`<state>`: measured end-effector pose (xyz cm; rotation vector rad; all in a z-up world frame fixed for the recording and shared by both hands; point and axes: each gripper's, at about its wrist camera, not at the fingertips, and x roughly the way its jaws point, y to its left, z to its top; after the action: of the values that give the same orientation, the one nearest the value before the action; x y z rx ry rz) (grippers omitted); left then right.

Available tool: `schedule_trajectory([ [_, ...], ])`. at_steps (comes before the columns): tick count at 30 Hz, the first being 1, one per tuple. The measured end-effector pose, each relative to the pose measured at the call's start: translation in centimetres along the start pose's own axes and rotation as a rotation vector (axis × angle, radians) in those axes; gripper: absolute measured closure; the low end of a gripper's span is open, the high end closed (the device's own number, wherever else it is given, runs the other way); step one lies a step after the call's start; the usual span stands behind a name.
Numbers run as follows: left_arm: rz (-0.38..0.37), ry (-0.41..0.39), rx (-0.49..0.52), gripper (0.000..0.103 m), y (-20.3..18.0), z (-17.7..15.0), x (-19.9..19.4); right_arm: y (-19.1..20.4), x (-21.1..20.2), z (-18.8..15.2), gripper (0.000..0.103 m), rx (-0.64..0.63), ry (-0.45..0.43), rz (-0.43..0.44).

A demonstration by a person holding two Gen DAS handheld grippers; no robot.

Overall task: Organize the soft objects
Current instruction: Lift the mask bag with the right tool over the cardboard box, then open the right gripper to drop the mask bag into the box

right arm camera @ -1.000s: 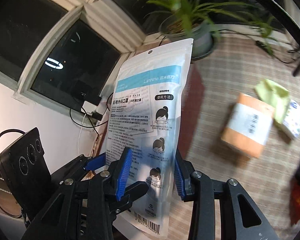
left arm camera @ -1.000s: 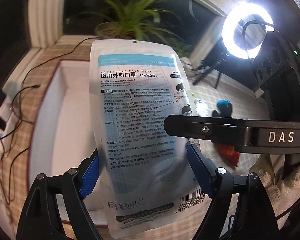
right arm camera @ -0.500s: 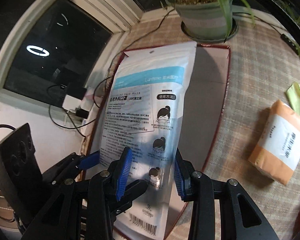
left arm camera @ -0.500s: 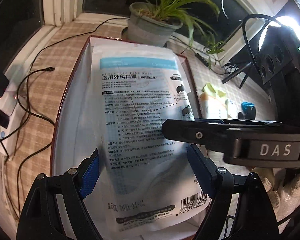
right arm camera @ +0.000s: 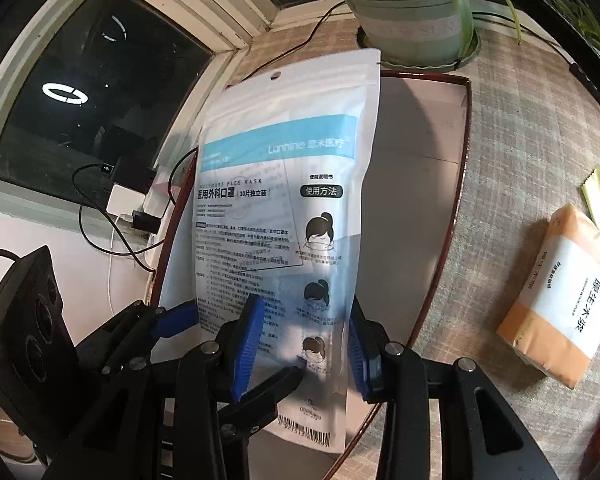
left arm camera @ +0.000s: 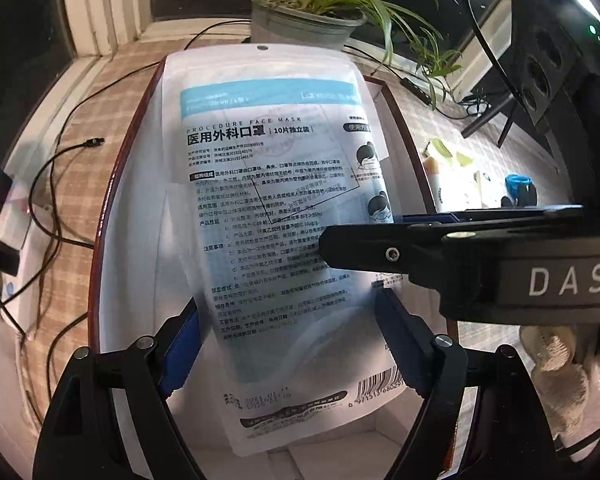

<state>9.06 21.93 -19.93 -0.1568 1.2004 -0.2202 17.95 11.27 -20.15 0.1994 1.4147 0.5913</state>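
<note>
Left wrist view: we see both our tongs, left (left arm camera: 288, 344) and right (right arm camera: 306, 350), clamping a white-and-blue face mask pouch (left arm camera: 276, 216), printed with black text, over the red-rimmed box (left arm camera: 100, 240).

White-and-blue mask pouch (left arm camera: 276, 208), dark-red-rimmed white box (right arm camera: 460, 184), beige plaid tablecloth (right arm camera: 512, 136)

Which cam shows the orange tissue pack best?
Right wrist: the orange tissue pack lies whole on the checked cloth, label visible. Left wrist shows only a pale sliver of it beyond the tray edge, partly hidden.
</note>
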Motion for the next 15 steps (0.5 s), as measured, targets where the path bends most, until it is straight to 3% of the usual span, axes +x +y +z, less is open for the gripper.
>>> schedule_trajectory([
  [15,0.051,-0.006,0.064,0.019,-1.03,0.21,0.7,-0.13,-0.63,-0.04,0.062,0.009,-0.011,-0.006],
])
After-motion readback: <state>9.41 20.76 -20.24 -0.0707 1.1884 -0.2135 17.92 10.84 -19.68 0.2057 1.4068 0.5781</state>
